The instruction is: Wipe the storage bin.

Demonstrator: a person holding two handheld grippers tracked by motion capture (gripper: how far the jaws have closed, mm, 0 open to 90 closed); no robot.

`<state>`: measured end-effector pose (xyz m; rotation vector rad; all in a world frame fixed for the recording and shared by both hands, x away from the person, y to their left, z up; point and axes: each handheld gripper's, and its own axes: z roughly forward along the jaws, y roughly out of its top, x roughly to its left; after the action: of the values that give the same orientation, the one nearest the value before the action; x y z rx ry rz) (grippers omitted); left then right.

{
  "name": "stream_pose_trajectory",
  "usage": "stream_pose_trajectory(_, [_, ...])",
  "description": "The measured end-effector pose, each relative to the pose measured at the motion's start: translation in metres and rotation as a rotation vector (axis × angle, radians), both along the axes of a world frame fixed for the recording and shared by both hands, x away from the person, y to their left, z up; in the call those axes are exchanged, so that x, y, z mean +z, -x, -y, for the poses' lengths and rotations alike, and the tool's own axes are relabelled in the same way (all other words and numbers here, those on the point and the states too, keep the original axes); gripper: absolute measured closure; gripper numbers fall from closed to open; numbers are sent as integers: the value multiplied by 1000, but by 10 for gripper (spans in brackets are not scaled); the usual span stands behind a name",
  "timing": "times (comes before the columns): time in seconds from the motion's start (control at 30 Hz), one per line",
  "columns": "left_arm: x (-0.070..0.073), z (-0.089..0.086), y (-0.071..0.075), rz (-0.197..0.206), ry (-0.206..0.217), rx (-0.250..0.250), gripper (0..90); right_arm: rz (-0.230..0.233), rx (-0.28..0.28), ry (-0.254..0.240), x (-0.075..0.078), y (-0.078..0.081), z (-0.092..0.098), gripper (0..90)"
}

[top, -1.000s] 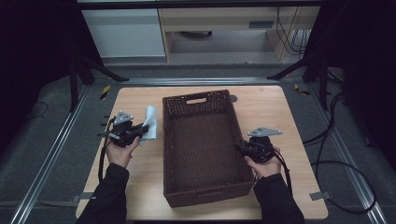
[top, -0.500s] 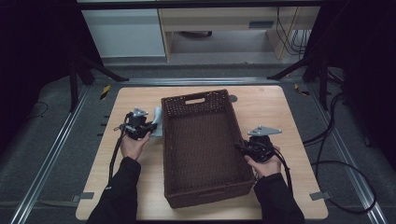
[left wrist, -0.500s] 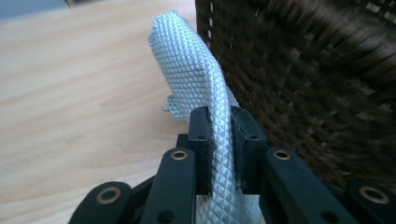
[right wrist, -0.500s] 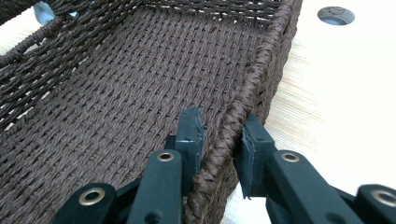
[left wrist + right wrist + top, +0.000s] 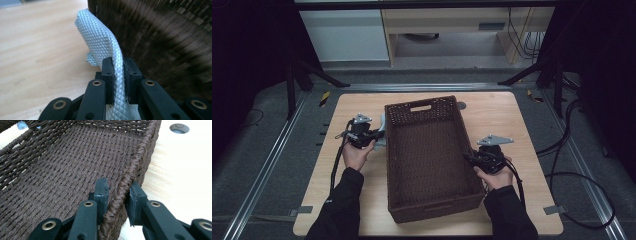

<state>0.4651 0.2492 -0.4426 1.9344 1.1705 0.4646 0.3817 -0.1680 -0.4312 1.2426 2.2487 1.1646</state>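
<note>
At left of centre in the high view, the pale cloth [image 5: 105, 47] is clamped in the left gripper [image 5: 371, 136], just beside the basket [image 5: 428, 210]. The right gripper [image 5: 117, 195] is clamped on the basket's wall. The limp cloth could be snagged on the rim and dragged outside.

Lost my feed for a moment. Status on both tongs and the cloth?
Left tongs shut on cloth, beside basket outer wall. Right tongs clamp basket rim. Basket empty, nothing blocking.
</note>
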Motion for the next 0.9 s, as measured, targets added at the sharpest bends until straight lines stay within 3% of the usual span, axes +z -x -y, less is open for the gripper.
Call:
stream_pose_trajectory(0.03, [0,0,0,0,0,0,799,-1,-1,0,0,0,0,729])
stream_pose_trajectory(0.13, [19,-2,7,68,19,-11,799,0,-1,1,0,0,0,729])
stream_pose_trajectory(0.23, [25,-3,9,93,23,-18,799,0,0,-1,0,0,0,729])
stream_pose_trajectory(0.43, [11,-1,6,39,7,-20,798,0,-2,-1,0,0,0,729])
stream_pose_trajectory(0.47, [-4,1,5,-12,-16,-23,798,0,0,-1,0,0,0,728])
stream_pose_trajectory(0.5, [-4,1,5,-12,-16,-23,798,0,0,-1,0,0,0,728])
stream_pose_trajectory(0.7, [-33,5,6,-115,-69,-35,798,-1,0,0,0,0,0,728])
stream_pose_trajectory(0.8, [-34,8,10,-114,-89,-45,798,-1,-1,2,0,0,0,728])
stream_pose_trajectory(0.9, [-24,7,16,-81,-91,-57,799,-2,-1,0,0,0,0,727])
